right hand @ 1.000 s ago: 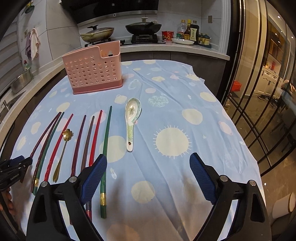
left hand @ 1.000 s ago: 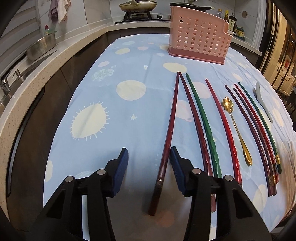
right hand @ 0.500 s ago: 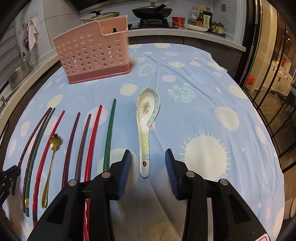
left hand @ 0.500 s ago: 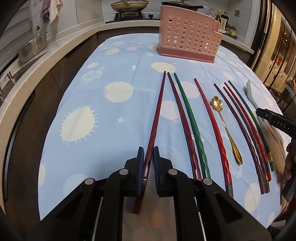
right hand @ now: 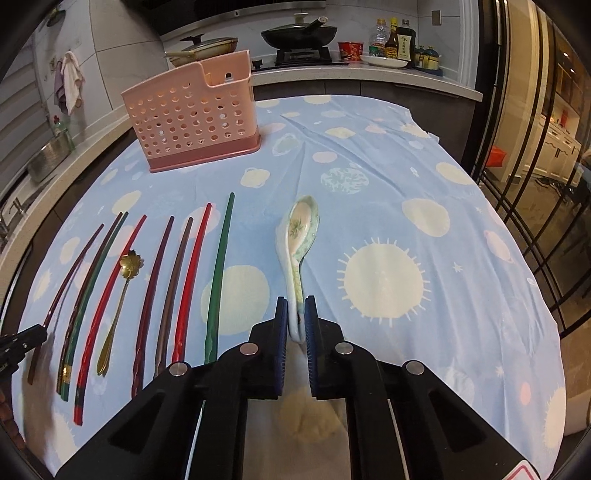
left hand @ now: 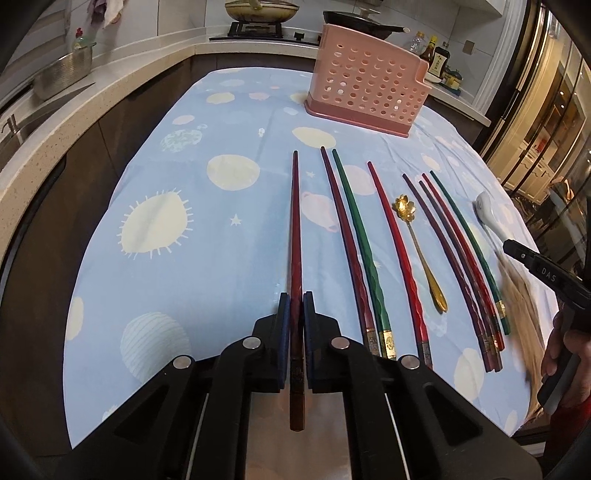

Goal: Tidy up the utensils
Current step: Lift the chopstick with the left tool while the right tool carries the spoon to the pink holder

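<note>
My left gripper (left hand: 295, 299) has a dark red chopstick (left hand: 294, 221) between its blue pads; its jaws are closing and press on the thick end, while the tip rests on the tablecloth (left hand: 207, 266). My right gripper (right hand: 295, 304) is shut on the handle of a white ceramic spoon (right hand: 301, 229), whose bowl points away on the cloth. Several more red, purple and green chopsticks (left hand: 364, 240) lie side by side between the two grippers. A gold flower spoon (right hand: 122, 291) lies among them. A pink perforated utensil basket (right hand: 195, 114) stands upright at the far side.
The blue patterned tablecloth (right hand: 388, 184) covers an island counter; its edges drop off left, right and near. A stove with pans (right hand: 299, 35), bottles (right hand: 400, 42) and a metal pot (left hand: 64, 72) line the back counters. A hand (left hand: 569, 354) holds the right gripper at the edge of the left wrist view.
Both grippers went from open to shut: the left one onto the dark red chopstick, the right one onto the ceramic spoon's handle after moving in over it.
</note>
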`<state>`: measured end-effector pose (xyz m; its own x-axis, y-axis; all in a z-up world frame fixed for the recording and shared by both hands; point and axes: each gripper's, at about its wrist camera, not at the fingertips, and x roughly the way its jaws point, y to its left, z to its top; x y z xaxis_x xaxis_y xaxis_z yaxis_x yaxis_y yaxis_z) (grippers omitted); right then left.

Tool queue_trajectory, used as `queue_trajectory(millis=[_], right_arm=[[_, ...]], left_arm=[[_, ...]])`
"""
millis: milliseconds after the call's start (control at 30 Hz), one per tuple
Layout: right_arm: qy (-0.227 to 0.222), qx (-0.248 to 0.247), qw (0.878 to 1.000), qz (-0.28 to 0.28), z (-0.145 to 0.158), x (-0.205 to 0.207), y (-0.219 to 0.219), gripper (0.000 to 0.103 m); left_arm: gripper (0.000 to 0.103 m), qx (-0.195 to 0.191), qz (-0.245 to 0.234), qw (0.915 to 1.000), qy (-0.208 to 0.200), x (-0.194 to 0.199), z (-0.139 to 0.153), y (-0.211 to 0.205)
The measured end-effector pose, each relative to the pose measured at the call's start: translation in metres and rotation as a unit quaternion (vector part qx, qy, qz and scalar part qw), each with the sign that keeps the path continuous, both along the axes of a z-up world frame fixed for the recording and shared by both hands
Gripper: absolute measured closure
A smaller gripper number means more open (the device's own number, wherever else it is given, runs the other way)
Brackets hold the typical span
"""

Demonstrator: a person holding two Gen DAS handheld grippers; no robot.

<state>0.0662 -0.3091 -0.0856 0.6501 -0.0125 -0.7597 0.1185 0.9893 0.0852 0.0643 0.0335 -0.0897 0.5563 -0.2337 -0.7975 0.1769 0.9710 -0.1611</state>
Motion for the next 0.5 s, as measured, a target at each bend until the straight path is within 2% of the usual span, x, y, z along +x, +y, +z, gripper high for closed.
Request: queue_trajectory(millis=[267,500], right_arm=[[-0.058,0.018,0.998,-0.006,0.048,-0.033,-0.013,0.097],[-0.098,0.037,0.994,0.0,0.085,-0.031,-0.024,0.097]], left_arm=[[0.096,-0.021,0.0,0.9985,-0.051,-0.013,0.043,0.008],[0.096,-0.023,0.0,0.9935,-0.112,-0.003,0.088,0.008]])
